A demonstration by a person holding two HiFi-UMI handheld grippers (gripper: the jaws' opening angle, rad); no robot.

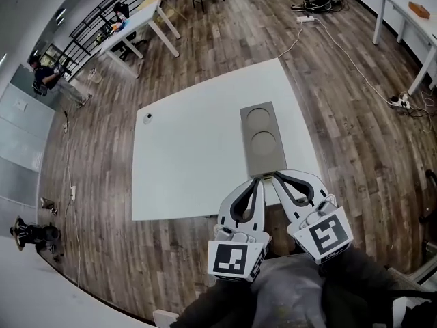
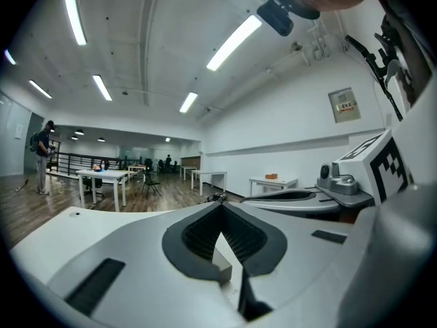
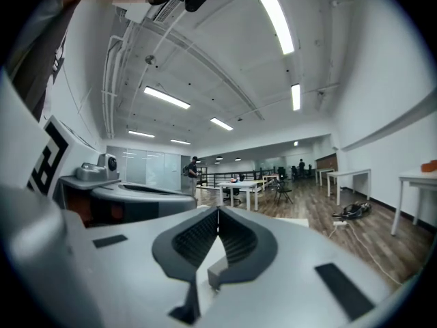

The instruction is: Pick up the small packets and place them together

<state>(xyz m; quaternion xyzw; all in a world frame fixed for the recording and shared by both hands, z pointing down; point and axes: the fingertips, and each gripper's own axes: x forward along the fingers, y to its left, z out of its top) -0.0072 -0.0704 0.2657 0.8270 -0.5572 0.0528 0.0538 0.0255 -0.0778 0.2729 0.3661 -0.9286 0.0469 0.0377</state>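
Note:
No small packets show in any view. On the white table [image 1: 191, 162] lies a grey tray [image 1: 262, 157] with two round recesses, both bare. My left gripper [image 1: 258, 178] and right gripper [image 1: 275, 177] are side by side at the table's near edge, tips just short of the tray's near end. Both are shut with nothing between the jaws. In the left gripper view the left gripper [image 2: 220, 203] points level across the room, its pads meeting at the tip. The right gripper [image 3: 218, 210] looks the same in its own view.
A small dark object [image 1: 147, 118] sits near the table's far left corner. Wooden floor surrounds the table, with cables and a power strip [image 1: 305, 18] at the back right. Other white tables [image 1: 140, 20] stand beyond, and a person [image 1: 42, 74] is at the far left.

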